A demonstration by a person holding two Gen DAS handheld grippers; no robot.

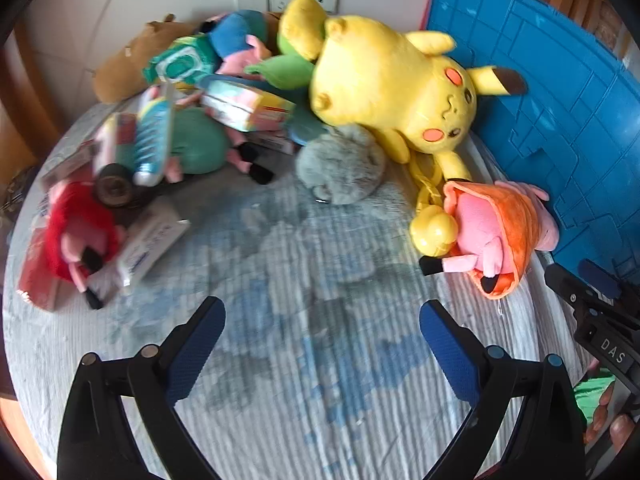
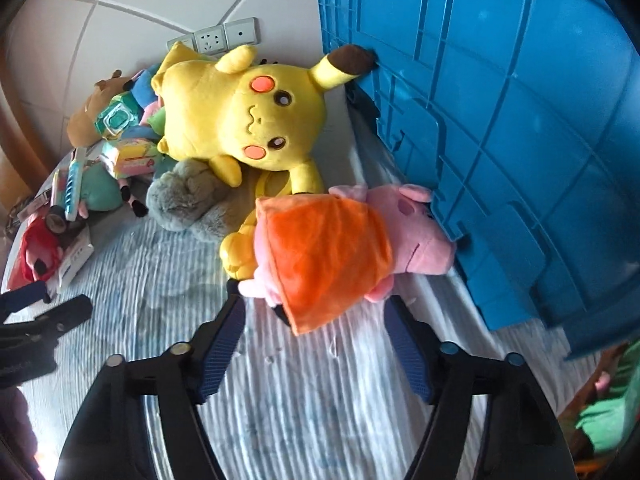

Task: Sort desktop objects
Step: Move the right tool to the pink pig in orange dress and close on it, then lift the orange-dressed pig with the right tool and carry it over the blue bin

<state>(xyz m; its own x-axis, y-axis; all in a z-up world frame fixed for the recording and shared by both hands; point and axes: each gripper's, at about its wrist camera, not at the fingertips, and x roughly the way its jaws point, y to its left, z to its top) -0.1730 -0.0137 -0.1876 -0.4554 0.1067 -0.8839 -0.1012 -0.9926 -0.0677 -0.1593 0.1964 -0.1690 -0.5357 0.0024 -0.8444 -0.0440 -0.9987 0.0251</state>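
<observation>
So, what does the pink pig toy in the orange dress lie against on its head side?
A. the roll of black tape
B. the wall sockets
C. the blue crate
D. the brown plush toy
C: in the right wrist view the head of the pink pig toy rests against the wall of the blue crate, while the open right gripper is at its dress.

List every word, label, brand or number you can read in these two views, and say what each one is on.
"DAS": white letters on the black body of the right gripper, seen from the left wrist view.
White box beside the red plush: blue print, too blurred to read.
Green-and-white packet and colourful carton in the pile: print too blurred to read.
</observation>
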